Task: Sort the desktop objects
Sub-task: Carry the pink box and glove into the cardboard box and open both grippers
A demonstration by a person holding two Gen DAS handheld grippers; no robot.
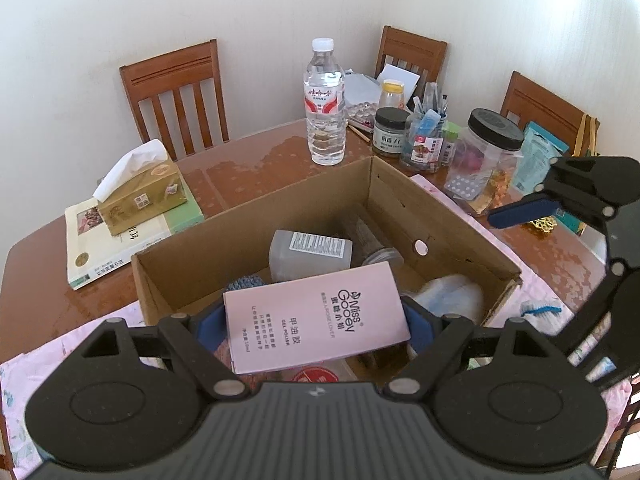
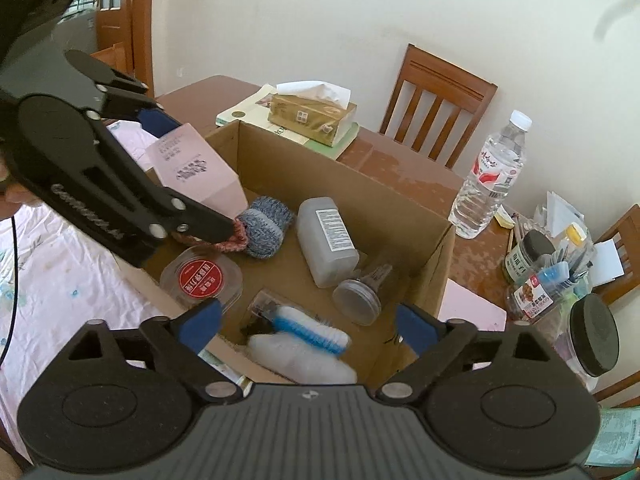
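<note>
My left gripper [image 1: 316, 320] is shut on a pink gel polish box [image 1: 316, 320], holding it over the near end of the open cardboard box [image 1: 460, 216]. From the right wrist view the same pink box [image 2: 196, 168] hangs at the cardboard box's [image 2: 432, 268] left corner, clamped by the left gripper [image 2: 192, 172]. My right gripper [image 2: 308, 324] is open above the box's near side with nothing between its fingers. Inside lie a grey bottle [image 2: 328, 240], a knitted cloth [image 2: 266, 220], a red-lidded container [image 2: 200, 276], a blue brush [image 2: 308, 326] and a small jar [image 2: 358, 294].
On the wooden table [image 1: 248, 172] stand a water bottle [image 1: 325, 108], a tissue box [image 1: 142, 192] on a book [image 1: 92, 248], and a cluster of jars [image 1: 492, 148] at the right. Chairs [image 1: 176, 92] line the far side. A pink floral cloth [image 2: 52, 272] covers the near edge.
</note>
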